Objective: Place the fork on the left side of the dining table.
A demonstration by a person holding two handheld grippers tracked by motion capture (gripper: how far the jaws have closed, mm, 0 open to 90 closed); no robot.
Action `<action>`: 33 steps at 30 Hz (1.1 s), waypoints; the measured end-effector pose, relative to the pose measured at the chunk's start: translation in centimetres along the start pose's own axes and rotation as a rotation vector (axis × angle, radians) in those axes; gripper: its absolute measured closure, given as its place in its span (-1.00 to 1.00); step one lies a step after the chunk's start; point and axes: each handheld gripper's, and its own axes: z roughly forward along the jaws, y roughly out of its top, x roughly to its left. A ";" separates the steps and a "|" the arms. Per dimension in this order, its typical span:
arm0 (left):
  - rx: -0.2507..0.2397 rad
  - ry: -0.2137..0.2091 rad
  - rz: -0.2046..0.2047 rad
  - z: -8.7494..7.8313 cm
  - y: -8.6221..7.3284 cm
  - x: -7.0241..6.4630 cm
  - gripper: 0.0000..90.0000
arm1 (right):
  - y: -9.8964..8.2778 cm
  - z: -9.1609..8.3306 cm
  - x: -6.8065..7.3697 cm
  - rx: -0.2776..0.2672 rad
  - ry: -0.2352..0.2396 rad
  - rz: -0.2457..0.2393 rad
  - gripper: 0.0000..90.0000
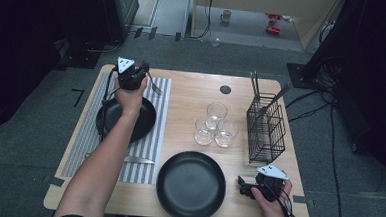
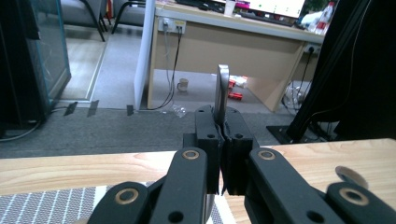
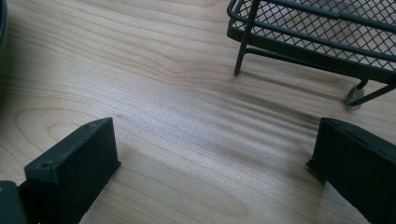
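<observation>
Each hand-held gripper is black: the left hand-held gripper (image 1: 143, 74) and the right hand-held gripper (image 1: 241, 185) both carry a pale grey three-cornered plate on top, dotted with small dark marks. A black cable trails from each body, and the person's left arm ends in a dark sleeve edge at the shoulder. Seen close, the left one's linkage arms are matte black with brass-coloured ringed pivots and small round screw holes, and the right one's jaws are blocky black slabs.

Office: desk (image 2: 233, 35), monitor (image 2: 275, 5), cables (image 2: 170, 70)
</observation>
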 end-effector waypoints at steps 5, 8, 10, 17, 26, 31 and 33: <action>-0.007 0.000 -0.010 0.2 -0.1 -0.1 0.97 | 0.0 0.0 0.0 0.000 0.000 0.000 -1.00; -0.002 -0.005 -0.028 0.4 -0.2 0.1 0.97 | 0.0 0.0 0.0 0.000 0.000 0.000 -1.00; 0.006 -0.001 -0.022 0.5 -0.4 0.2 0.97 | 0.0 0.0 0.0 0.000 0.000 0.000 -1.00; 0.016 -0.006 -0.039 0.6 -0.7 0.7 0.97 | 0.0 0.0 0.0 0.000 0.000 0.000 -1.00; 0.034 -0.002 -0.050 0.3 -0.7 1.5 0.96 | 0.0 0.0 0.0 0.000 -0.001 0.000 -1.00; 0.033 0.013 -0.072 0.2 -0.9 2.1 0.95 | 0.0 0.0 0.0 0.000 -0.001 0.001 -1.00; 0.035 0.016 -0.077 0.2 -1.0 2.3 0.94 | 0.0 0.0 0.0 0.001 -0.001 0.001 -1.00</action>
